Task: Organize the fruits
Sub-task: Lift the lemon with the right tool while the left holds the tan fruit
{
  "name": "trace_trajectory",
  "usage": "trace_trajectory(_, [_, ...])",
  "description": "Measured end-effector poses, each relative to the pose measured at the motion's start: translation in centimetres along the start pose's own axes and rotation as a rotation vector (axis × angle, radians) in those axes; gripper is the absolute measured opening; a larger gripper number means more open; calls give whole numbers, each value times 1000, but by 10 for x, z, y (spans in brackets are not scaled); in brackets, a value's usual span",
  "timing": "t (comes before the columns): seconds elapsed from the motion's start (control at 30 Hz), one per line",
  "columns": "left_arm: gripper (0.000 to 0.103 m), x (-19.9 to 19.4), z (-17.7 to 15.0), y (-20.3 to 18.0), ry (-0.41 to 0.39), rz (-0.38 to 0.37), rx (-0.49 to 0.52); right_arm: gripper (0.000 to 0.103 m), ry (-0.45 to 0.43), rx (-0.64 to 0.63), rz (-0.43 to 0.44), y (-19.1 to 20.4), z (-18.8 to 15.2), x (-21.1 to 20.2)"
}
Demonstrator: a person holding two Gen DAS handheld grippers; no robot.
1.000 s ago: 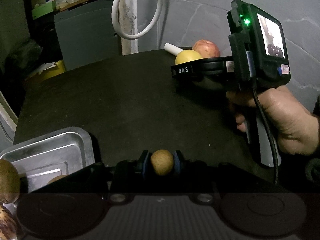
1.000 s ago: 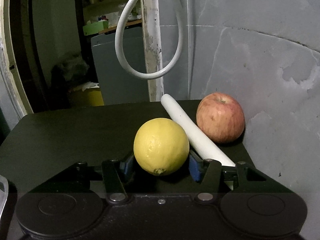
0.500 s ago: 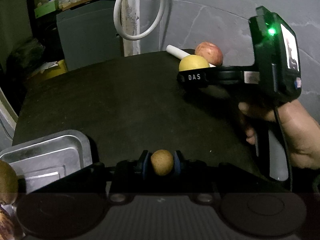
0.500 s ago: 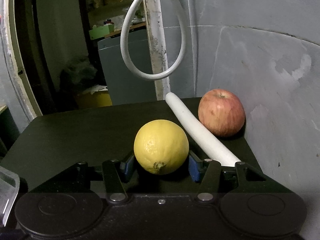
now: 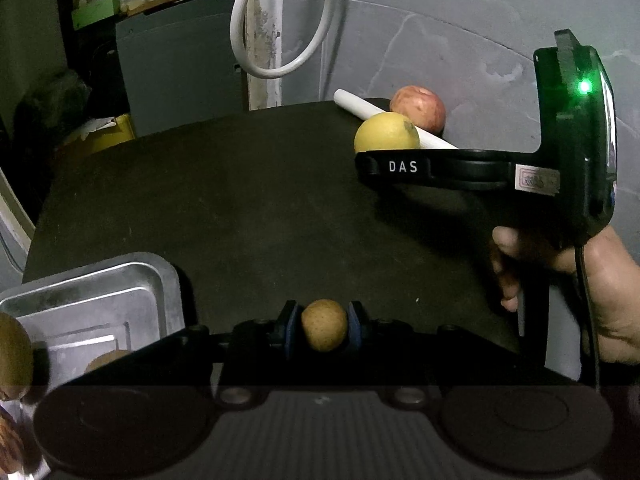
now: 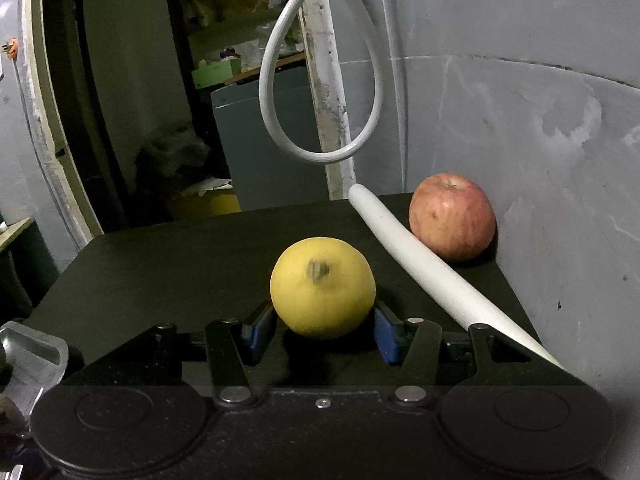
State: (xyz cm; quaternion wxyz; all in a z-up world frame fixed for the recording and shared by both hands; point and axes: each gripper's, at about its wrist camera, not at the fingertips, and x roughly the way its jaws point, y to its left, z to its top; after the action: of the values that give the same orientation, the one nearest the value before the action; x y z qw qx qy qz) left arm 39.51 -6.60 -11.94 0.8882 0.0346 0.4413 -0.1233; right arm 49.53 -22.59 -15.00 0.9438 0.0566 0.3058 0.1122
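Observation:
My left gripper (image 5: 324,326) is shut on a small round brown fruit (image 5: 324,330), just right of a metal tray (image 5: 152,276) at the table's near left. A kiwi (image 5: 14,354) and another brown fruit (image 5: 106,360) lie in the tray. My right gripper (image 6: 322,326) is shut on a yellow lemon (image 6: 322,286), held above the black table; it also shows in the left wrist view (image 5: 386,136). A red apple (image 6: 452,216) sits at the far right corner against the wall, also seen in the left wrist view (image 5: 418,108).
A white tube (image 6: 432,272) lies on the table between the lemon and the apple. A grey wall (image 6: 560,160) borders the table on the right. A white hose loop (image 6: 320,80) hangs behind the far edge. The tray's corner (image 6: 36,354) shows at left.
My right gripper has drawn back from the far corner and lifted the lemon, which has rolled so its stem end faces the camera. The left gripper keeps hold of the brown fruit.

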Motion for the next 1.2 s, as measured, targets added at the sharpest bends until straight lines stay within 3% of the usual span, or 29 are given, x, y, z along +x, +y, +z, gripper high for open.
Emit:
trace_trajectory(0.77, [28,-3,-4,1,-4,-6,-14,56,30,-26,11,10,0,7])
trace_trajectory(1.2, [28,-4,-4,1,-1,-15,-35,55,-10,-13,46,4,-7,-6])
